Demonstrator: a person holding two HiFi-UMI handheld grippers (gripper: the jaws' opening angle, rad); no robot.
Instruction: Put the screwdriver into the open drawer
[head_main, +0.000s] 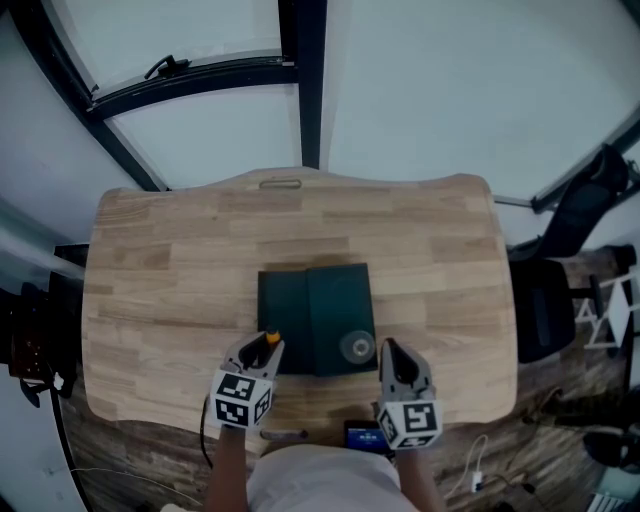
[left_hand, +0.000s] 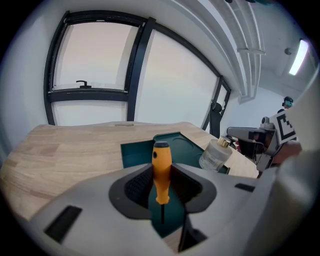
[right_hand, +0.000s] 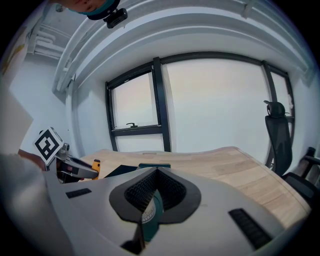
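Note:
The screwdriver (left_hand: 161, 167), with an orange handle and a thin dark shaft, stands upright between the jaws of my left gripper (left_hand: 161, 186), which is shut on it. In the head view its orange tip (head_main: 271, 338) shows at the left gripper (head_main: 266, 350), right at the near left corner of the dark green drawer (head_main: 315, 318) on the wooden table. The drawer's green inside (left_hand: 175, 148) lies just beyond the handle. My right gripper (head_main: 390, 352) hovers at the drawer's near right corner, its pads (right_hand: 145, 190) closed together on nothing.
A small clear glass bottle (head_main: 357, 347) with a gold cap (left_hand: 215, 154) sits in the drawer's near right part. The wooden table (head_main: 180, 280) spreads wide on both sides. A black office chair (head_main: 590, 200) stands to the right, a window frame (head_main: 300, 80) behind.

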